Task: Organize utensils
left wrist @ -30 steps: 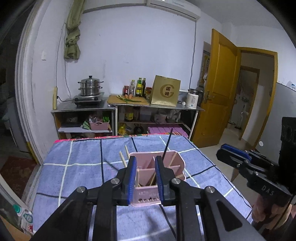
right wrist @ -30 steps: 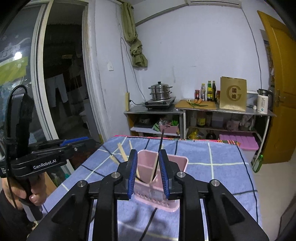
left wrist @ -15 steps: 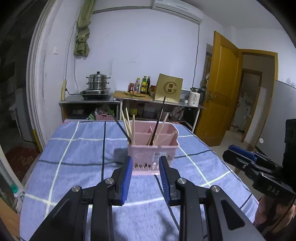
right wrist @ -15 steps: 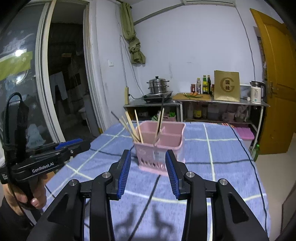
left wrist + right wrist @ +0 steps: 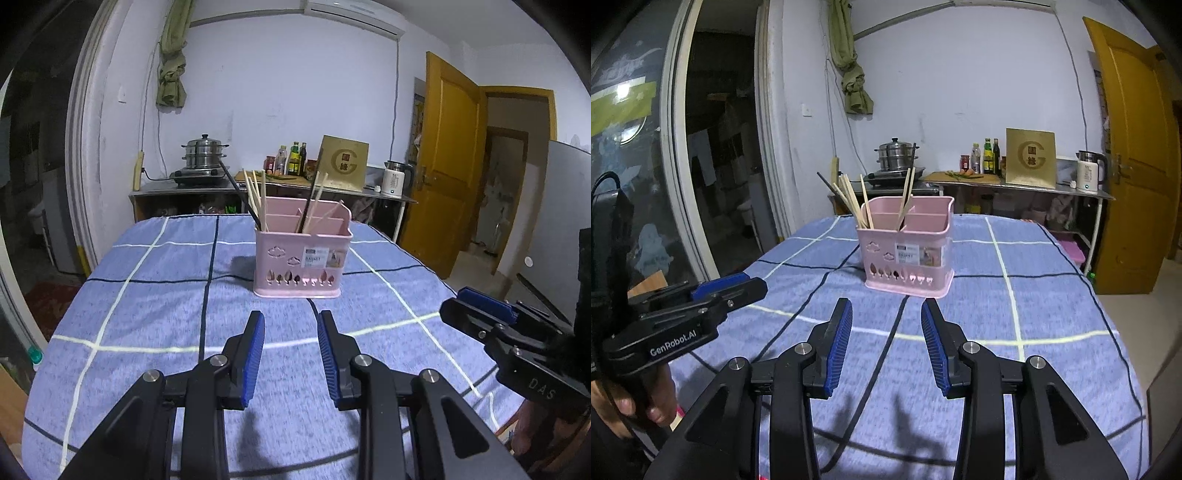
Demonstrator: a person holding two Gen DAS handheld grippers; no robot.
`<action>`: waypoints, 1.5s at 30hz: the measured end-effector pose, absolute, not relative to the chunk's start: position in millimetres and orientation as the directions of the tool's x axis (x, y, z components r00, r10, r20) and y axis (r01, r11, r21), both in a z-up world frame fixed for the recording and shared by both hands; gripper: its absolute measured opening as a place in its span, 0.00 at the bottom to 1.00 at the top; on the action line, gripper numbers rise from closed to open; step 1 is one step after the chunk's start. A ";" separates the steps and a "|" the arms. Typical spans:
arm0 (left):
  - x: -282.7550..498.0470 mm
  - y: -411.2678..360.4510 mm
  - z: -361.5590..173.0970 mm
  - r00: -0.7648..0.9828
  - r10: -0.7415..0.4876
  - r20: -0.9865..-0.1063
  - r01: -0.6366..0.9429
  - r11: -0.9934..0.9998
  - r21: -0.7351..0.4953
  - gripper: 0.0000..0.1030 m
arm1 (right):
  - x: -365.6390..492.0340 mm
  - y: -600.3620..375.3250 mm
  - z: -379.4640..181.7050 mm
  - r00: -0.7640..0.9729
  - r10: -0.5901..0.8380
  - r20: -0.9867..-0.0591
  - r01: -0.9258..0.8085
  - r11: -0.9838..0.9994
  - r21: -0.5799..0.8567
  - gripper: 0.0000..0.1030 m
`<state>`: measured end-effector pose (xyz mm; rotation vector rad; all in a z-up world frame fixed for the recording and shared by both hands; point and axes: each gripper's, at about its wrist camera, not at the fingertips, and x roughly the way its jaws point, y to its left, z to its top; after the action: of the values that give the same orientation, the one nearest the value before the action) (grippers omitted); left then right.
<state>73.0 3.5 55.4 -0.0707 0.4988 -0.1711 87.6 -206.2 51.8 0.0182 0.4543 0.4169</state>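
Chopsticks [image 5: 258, 199] are held upright in pink caddy [image 5: 301, 258]; left gripper [image 5: 291, 347] and right gripper [image 5: 886, 339] are parted, empty, near it.

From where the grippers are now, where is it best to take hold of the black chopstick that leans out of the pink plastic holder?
Grip the black chopstick on its bare upper shaft, coming from above on the left side. It leans up and left, clear of the wooden chopsticks; its lower end is hidden inside the pink plastic holder.
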 end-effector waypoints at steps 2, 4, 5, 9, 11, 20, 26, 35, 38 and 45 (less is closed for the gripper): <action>69.2 0.9 52.9 0.862 -0.186 -0.472 0.153 0.982 -0.107 0.29 | 84.2 -205.3 49.8 0.817 0.391 -0.424 -0.385 0.917 0.103 0.39; 65.2 -1.6 50.0 0.861 -0.187 -0.474 0.159 0.982 -0.100 0.29 | 82.3 -203.9 48.5 0.820 0.384 -0.424 -0.381 0.920 0.097 0.39; 63.9 -1.8 48.7 0.860 -0.186 -0.475 0.159 0.982 -0.098 0.29 | 81.4 -204.0 47.7 0.821 0.382 -0.425 -0.379 0.920 0.095 0.39; 59.3 -1.9 43.8 0.855 -0.196 -0.479 0.162 0.980 -0.112 0.29 | 76.8 -204.5 44.0 0.822 0.377 -0.426 -0.374 0.922 0.095 0.39; 58.8 -2.9 42.4 0.855 -0.196 -0.481 0.161 0.981 -0.112 0.29 | 76.2 -203.4 42.7 0.823 0.373 -0.429 -0.373 0.924 0.088 0.39; 59.3 -6.0 39.8 0.855 -0.187 -0.485 0.156 0.982 -0.105 0.29 | 76.8 -203.1 40.2 0.818 0.374 -0.436 -0.372 0.923 0.093 0.39; 59.3 -6.4 40.3 0.858 -0.185 -0.480 0.155 0.983 -0.103 0.29 | 76.2 -203.5 39.8 0.818 0.374 -0.437 -0.373 0.923 0.092 0.39; 57.8 -7.0 40.2 0.858 -0.187 -0.478 0.155 0.982 -0.105 0.28 | 75.0 -204.6 39.5 0.816 0.374 -0.440 -0.373 0.923 0.094 0.39; 57.9 -6.9 39.9 0.858 -0.186 -0.479 0.154 0.982 -0.106 0.29 | 75.7 -204.6 38.5 0.816 0.373 -0.441 -0.372 0.924 0.093 0.39; 55.5 -6.9 39.4 0.857 -0.183 -0.481 0.150 0.983 -0.107 0.28 | 76.4 -204.9 37.7 0.814 0.376 -0.444 -0.374 0.923 0.097 0.39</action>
<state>55.5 -6.9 39.4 -0.0663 0.5115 -0.1752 76.4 -204.9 37.7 0.0054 0.4745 0.4000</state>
